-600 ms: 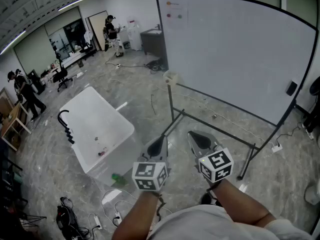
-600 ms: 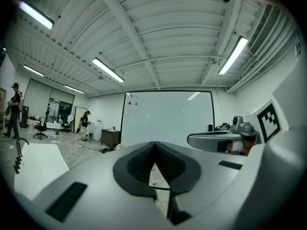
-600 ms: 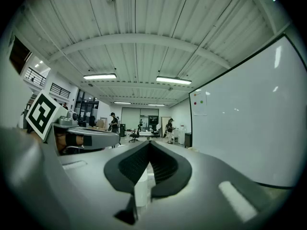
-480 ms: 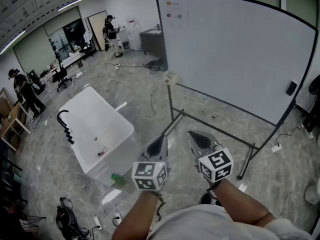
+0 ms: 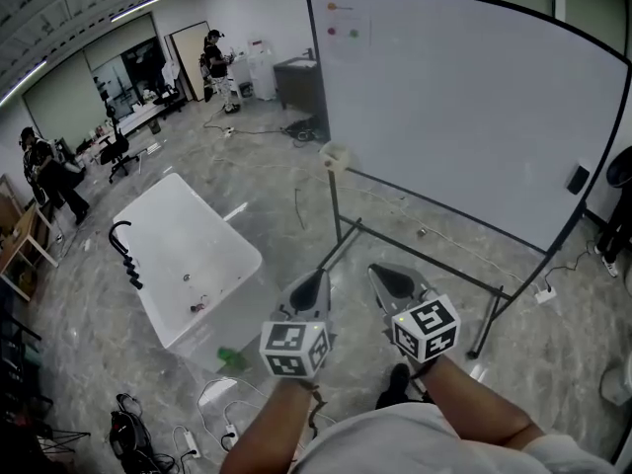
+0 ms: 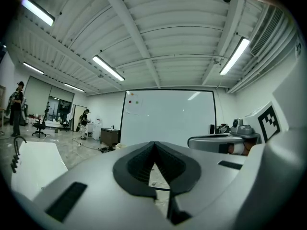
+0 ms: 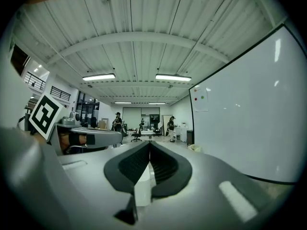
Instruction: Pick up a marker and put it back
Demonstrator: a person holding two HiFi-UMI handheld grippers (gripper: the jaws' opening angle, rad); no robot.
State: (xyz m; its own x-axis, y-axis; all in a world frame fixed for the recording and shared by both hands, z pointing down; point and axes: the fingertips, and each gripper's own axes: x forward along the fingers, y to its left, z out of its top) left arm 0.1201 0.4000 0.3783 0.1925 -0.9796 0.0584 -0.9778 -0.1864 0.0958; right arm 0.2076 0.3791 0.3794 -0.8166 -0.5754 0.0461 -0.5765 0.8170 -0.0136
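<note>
No marker can be made out in any view. The whiteboard (image 5: 464, 107) stands on its wheeled frame ahead of me, also seen in the left gripper view (image 6: 168, 116) and the right gripper view (image 7: 249, 128). A small pale cup (image 5: 336, 156) sits at the left end of its ledge. My left gripper (image 5: 314, 282) (image 6: 154, 143) and right gripper (image 5: 385, 276) (image 7: 149, 143) are held side by side at waist height, short of the board. Both are shut with nothing between the jaws.
A white table (image 5: 188, 255) with a black hooked object (image 5: 126, 250) stands to my left. A dark eraser (image 5: 578, 178) and two round magnets (image 5: 342, 32) are on the board. Cables and a power strip (image 5: 212, 428) lie on the floor. People stand far off (image 5: 212, 62).
The view has shifted slightly and a person at far left has moved. Both grippers stay in about the same place, still shut.
</note>
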